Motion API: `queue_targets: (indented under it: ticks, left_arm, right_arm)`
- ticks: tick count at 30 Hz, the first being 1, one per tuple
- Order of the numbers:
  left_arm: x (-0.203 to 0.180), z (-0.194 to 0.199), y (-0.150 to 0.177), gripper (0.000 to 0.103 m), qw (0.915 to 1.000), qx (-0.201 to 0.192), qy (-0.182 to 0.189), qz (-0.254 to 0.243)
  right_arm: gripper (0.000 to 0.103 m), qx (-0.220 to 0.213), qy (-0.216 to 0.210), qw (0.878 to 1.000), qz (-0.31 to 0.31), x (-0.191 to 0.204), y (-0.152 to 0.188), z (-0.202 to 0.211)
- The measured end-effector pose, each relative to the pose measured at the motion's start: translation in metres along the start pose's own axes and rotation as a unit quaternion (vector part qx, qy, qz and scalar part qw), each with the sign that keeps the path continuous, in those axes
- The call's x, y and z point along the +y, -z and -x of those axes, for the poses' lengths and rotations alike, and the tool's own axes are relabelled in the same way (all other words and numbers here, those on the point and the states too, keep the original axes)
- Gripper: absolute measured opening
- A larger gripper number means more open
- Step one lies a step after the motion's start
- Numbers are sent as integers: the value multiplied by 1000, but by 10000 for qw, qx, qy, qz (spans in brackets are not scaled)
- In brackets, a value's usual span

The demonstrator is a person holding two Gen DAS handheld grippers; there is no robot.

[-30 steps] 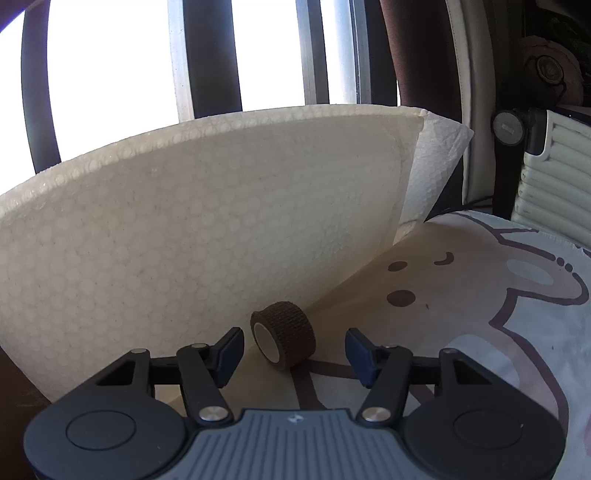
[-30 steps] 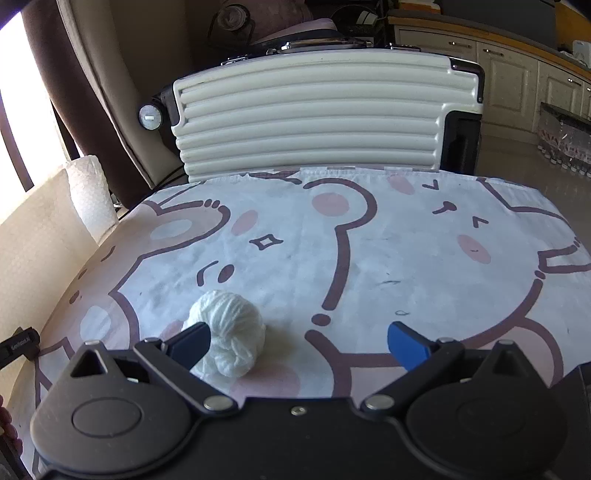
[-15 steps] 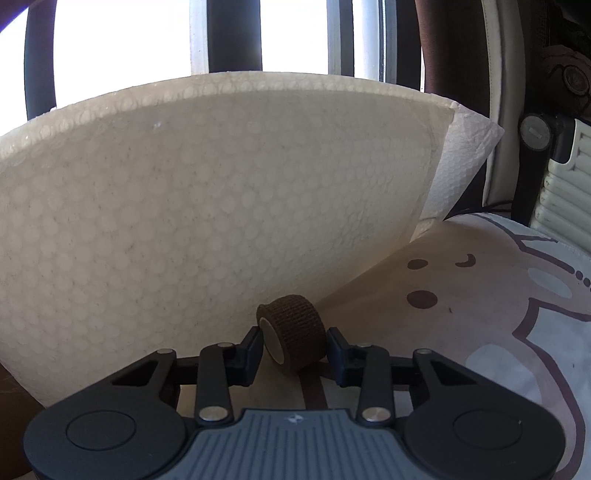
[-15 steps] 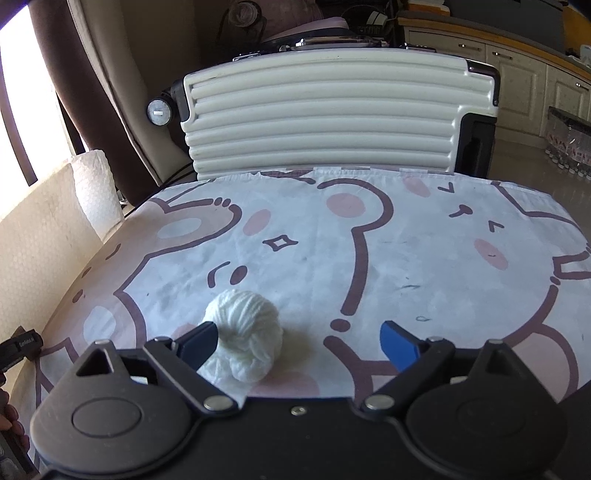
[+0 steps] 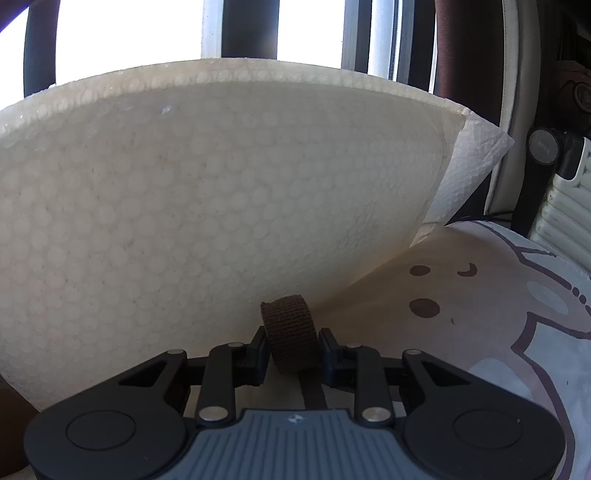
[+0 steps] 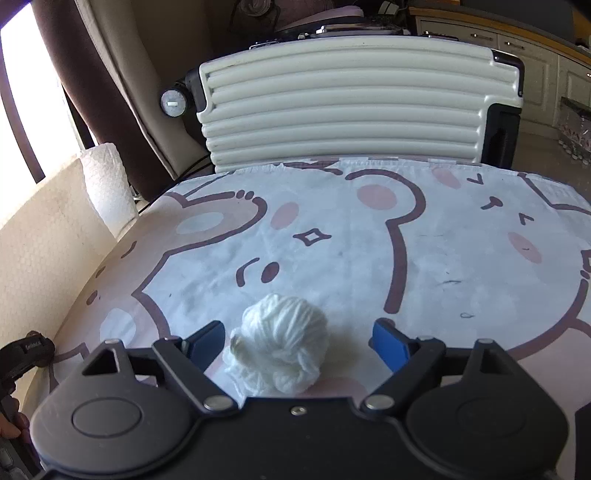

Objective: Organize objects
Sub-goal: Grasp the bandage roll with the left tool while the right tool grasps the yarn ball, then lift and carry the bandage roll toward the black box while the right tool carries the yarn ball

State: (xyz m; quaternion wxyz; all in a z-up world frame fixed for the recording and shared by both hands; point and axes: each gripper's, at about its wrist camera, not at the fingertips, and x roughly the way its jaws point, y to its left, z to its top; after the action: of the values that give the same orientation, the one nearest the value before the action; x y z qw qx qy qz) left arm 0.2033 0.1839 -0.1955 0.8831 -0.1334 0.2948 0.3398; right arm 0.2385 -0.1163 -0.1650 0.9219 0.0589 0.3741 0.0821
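One bear-print cloth (image 6: 369, 258) fronts a ribbed suitcase (image 6: 351, 107).

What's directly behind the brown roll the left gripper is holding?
Right behind the brown roll stands the bubble-wrap sheet. It blocks whatever lies beyond it; only window bars show above its top edge.

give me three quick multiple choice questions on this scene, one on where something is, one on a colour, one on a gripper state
1. Where is the white yarn ball?
A. on the suitcase
B. between the open fingers of the right gripper
C. against the bubble wrap

2. What colour is the bandage roll?
A. brown
B. blue
C. white

3. What state is the left gripper in?
A. wide open
B. out of view
C. shut on the roll

Answers: B, the ball lies on the bear-print cloth between spread fingers; A, its woven surface is dark brown; C, both pads press its sides.
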Motion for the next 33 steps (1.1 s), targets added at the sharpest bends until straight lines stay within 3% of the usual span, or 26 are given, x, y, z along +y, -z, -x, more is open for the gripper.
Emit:
queue_targets:
  ticks: [6,9,24,33]
  left_arm:
    - [1,-1,-4,29,9998,151,52,-79]
    - [0,0,-5,28,9995,260,60,-137]
    - [-17,32,-18,28,9961,512,493,-522]
    - [-36,73,-23,28,9887,622,893,-1035]
  right_arm:
    - [53,281,-71,9995,78,7,1,-6]
    - [48,253,-64,9996,131,11,0,-2]
    - [46,48,47,9998,213,2,-11,33]
    - [46,-79,209,9997,65,-17,-19,68]
